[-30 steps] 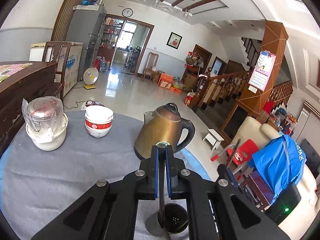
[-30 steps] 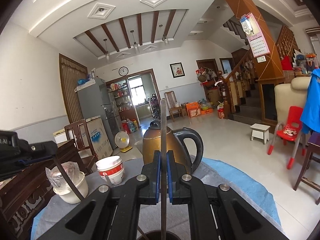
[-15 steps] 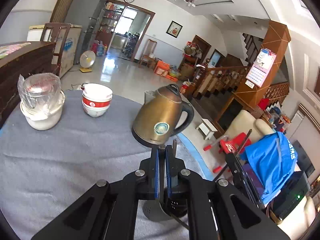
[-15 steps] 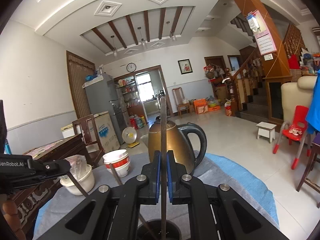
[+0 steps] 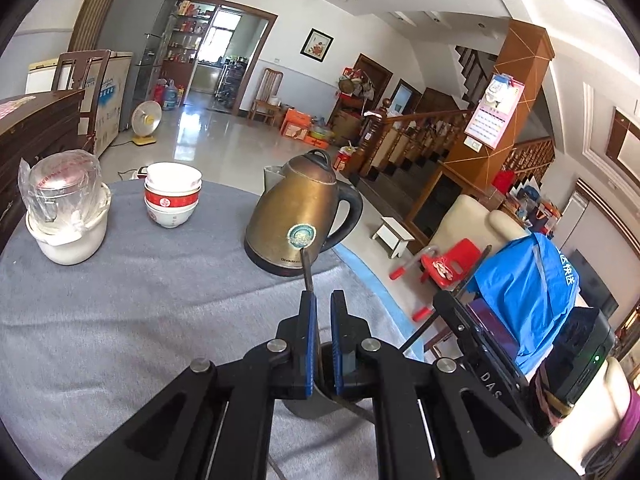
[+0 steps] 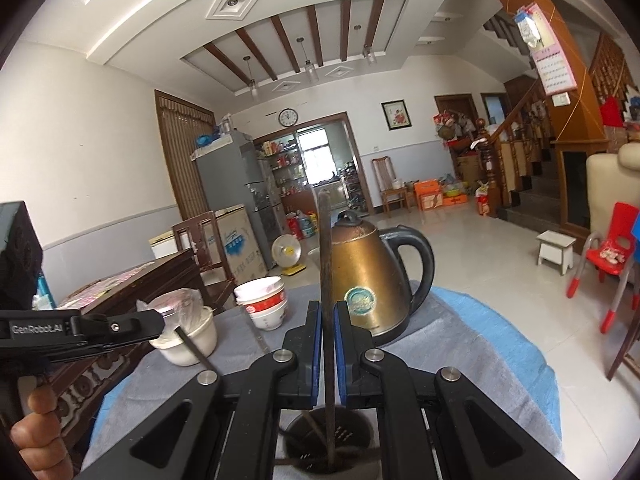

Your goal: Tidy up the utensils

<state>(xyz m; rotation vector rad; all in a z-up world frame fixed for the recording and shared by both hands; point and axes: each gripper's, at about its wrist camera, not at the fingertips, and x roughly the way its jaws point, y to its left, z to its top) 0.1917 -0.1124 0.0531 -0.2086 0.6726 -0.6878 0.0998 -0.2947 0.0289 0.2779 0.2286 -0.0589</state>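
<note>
Left gripper (image 5: 323, 300) clamped on a thin dark chopstick (image 5: 307, 270) in front of the kettle (image 5: 304, 216), right gripper (image 6: 328, 310) pinching another chopstick (image 6: 325, 264) upright, only the right view showing its lower end inside the dark holder (image 6: 348, 436) before the kettle.

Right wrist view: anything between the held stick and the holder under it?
Nothing visible. The dark stick clamped in the right gripper reaches down into the holder and its open mouth, beside a second stick leaning inside. The left gripper, clamping a thin stick, sits off to the left, clear of the path.
</note>
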